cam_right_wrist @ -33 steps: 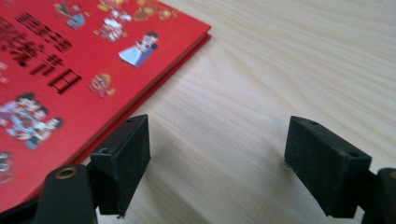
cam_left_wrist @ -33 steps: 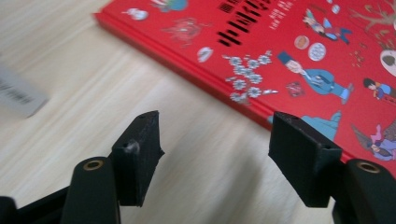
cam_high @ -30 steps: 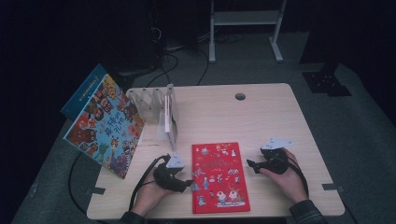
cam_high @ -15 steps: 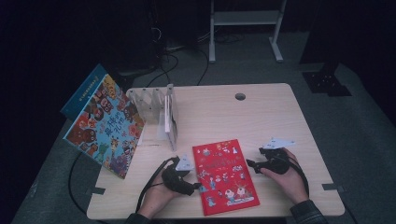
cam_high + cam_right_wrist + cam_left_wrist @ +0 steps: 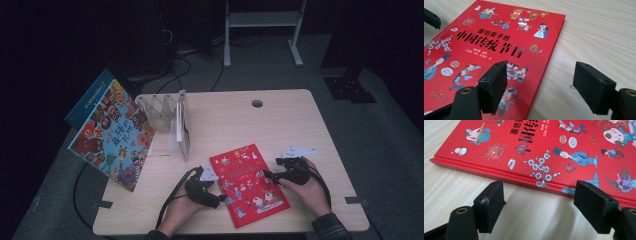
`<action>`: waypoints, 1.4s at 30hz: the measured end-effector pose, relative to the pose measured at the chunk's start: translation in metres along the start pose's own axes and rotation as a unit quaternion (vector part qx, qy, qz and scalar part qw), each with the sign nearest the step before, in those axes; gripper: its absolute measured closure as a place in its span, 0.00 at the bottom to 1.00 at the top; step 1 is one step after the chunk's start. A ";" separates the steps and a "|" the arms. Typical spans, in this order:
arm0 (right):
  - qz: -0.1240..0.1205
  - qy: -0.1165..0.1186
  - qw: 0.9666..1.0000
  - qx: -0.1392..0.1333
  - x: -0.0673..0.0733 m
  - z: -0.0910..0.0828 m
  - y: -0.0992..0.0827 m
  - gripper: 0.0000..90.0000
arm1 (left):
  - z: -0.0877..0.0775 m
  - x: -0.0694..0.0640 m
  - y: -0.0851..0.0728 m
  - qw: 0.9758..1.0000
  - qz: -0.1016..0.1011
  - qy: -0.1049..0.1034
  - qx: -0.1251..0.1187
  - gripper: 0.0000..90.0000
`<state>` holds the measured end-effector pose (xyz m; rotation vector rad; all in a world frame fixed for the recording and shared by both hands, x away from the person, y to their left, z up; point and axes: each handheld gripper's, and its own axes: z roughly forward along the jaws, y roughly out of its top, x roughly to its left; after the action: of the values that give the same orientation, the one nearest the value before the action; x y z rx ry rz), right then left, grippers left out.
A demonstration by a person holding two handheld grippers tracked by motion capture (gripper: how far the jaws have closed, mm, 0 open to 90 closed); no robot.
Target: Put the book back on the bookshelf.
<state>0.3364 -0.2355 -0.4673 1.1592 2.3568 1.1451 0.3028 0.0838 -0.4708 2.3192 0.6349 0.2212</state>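
A red picture book [image 5: 250, 185] lies flat and askew on the wooden table [image 5: 240, 125], near its front edge. My left gripper [image 5: 220, 200] sits low at the book's left edge. In the left gripper view the gripper [image 5: 541, 195] is open and its jaws have just been opening; nothing lies between them, and the book's spine [image 5: 499, 171] runs just beyond the pads. My right gripper [image 5: 267, 175] rests at the book's right edge. In the right gripper view that gripper [image 5: 541, 75] is open, one jaw above the cover [image 5: 494, 42] and the other above bare wood.
A large colourful picture book [image 5: 112, 135] leans at the table's left edge, with a blue book [image 5: 87, 100] behind it. A clear book rack [image 5: 160, 112] holding an upright white book [image 5: 182, 127] stands at the back left. A cable hole [image 5: 257, 103] marks the far side.
The red book has turned on the table, its near end swinging right. My left gripper has moved right and toward the front edge. The right hand has stayed put.
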 end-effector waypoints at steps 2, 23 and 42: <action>0.000 0.002 1.000 0.002 -0.001 0.001 0.000 0.30 | 0.004 -0.001 0.001 1.000 -0.004 -0.003 -0.002 0.24; 0.015 0.044 0.999 0.027 -0.004 0.015 0.002 0.43 | 0.010 -0.003 -0.001 1.000 0.009 0.019 0.005 0.10; 0.057 0.064 0.996 0.040 -0.009 0.017 0.005 0.55 | 0.010 -0.001 -0.002 1.000 0.017 0.011 0.002 0.09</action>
<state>0.3541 -0.2315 -0.4752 1.2994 2.4801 1.2061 0.3044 0.0785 -0.4791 2.3359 0.6085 0.2600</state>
